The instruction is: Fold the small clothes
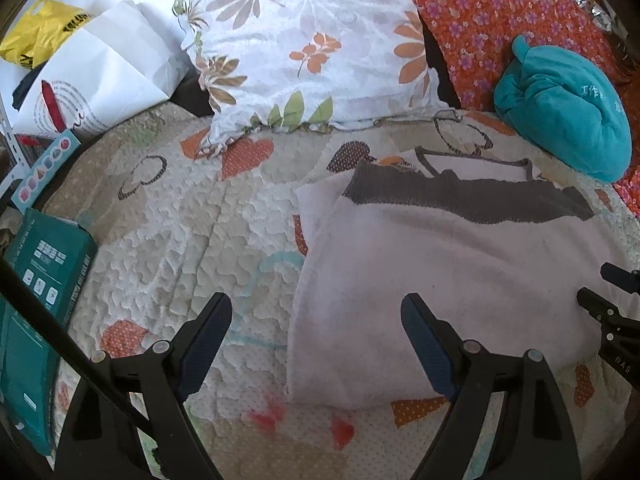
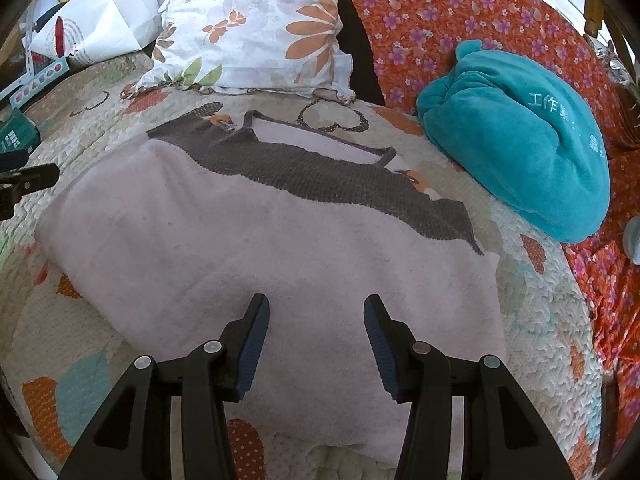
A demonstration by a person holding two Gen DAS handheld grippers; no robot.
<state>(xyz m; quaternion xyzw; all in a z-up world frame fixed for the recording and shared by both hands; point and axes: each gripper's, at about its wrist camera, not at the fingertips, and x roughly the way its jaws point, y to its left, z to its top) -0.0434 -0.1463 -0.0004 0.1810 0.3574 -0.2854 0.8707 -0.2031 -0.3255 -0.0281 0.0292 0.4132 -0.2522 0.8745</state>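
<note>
A small pale pink garment (image 1: pixel 440 276) with a dark grey band and grey neckline lies folded on the patterned quilt (image 1: pixel 168 232); it also shows in the right wrist view (image 2: pixel 256 240). My left gripper (image 1: pixel 316 320) is open and empty, hovering over the garment's left folded edge. My right gripper (image 2: pixel 316 320) is open and empty above the garment's near part; its fingers also show at the right edge of the left wrist view (image 1: pixel 600 304). The left gripper's tip shows at the left edge of the right wrist view (image 2: pixel 28 180).
A floral pillow (image 1: pixel 304 44) lies behind the garment. A teal plush bundle (image 1: pixel 560 116) rests on an orange flowered cloth (image 1: pixel 500 12) at the right. A white paper bag (image 1: pixel 100 68), a yellow bag (image 1: pixel 36 32) and a green box (image 1: pixel 36 288) are at the left.
</note>
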